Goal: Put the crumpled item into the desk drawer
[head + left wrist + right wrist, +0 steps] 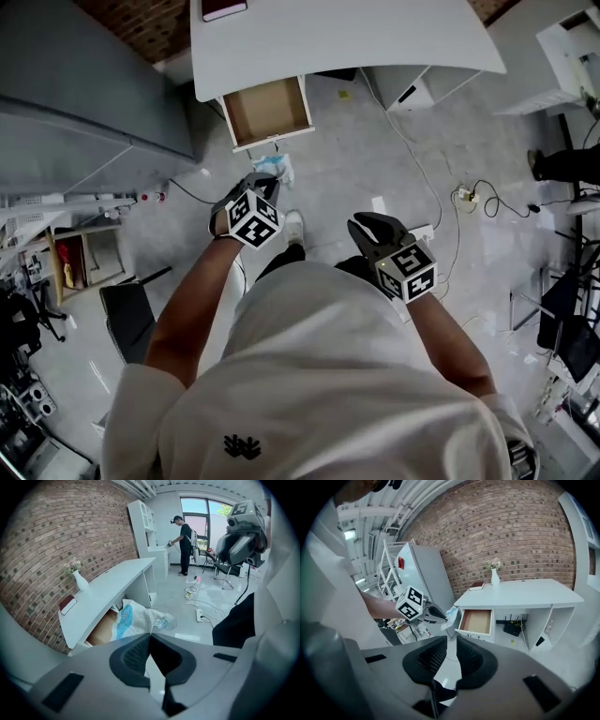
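Note:
The crumpled item is a white and blue plastic bag (275,169). My left gripper (263,187) is shut on it and holds it in the air just in front of the open desk drawer (267,111). In the left gripper view the bag (140,618) bulges out beyond the closed tips of the left gripper (150,633), with the drawer (101,630) behind it. The drawer's brown inside looks empty. My right gripper (373,228) hangs lower right, holding nothing. In its own view the right gripper (451,641) shows a narrow gap between its jaws. That view also shows the bag (451,616) beside the drawer (477,620).
The drawer belongs to a white desk (356,37) carrying a dark flat object (223,9) and a vase (494,576). A grey cabinet (84,84) stands left, a chair (131,314) lower left. Cables and a power strip (464,197) lie on the floor right. A person (184,545) stands far back.

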The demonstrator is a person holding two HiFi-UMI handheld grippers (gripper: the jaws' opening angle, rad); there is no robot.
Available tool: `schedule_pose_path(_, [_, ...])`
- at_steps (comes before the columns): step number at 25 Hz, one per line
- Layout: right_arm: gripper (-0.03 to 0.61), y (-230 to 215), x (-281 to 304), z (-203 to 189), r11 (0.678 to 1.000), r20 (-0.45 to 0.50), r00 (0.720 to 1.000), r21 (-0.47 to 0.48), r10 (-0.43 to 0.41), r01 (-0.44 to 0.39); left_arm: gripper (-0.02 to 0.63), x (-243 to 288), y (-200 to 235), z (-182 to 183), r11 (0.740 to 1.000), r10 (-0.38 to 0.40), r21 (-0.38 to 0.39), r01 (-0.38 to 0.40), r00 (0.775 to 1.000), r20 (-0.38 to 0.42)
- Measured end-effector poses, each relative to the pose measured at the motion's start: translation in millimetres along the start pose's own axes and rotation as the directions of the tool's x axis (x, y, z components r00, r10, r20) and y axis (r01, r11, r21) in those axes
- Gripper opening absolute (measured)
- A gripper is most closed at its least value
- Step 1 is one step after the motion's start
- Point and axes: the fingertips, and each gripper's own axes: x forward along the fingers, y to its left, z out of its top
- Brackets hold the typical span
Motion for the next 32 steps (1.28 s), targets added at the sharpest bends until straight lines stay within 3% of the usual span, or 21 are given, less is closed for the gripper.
schedule_pose_path(5, [0.086, -6, 35, 33, 0.997, 0.014, 0.999, 0.068, -0.037, 0.036, 0.024, 55, 65, 0, 1.000, -0.025, 0.010, 0.025, 0.999, -0.033])
schedule_pose_path(13, [0.086, -41, 63, 54, 0.993, -0.029, 1.000, 0.120, -0.006, 0.009, 0.025, 142, 131, 1, 1.000, 0.010, 0.014, -0.008, 0.992, -0.128])
schedule_pose_path(25, [0.086, -196, 121, 72, 0.989, -0.146, 0.987, 0.141, 0.067, -0.047, 0.024, 322, 196, -3, 1.000, 0.003, -0.012, -0.007, 0.941, -0.339])
schedule_pose_path(32, [0.086, -249, 143, 64, 0.981, -0.209, 0.970, 0.173, 0.124, -0.089, 0.025, 395, 212, -9, 1.000, -0.008, 0.001, 0.009, 0.912, -0.410])
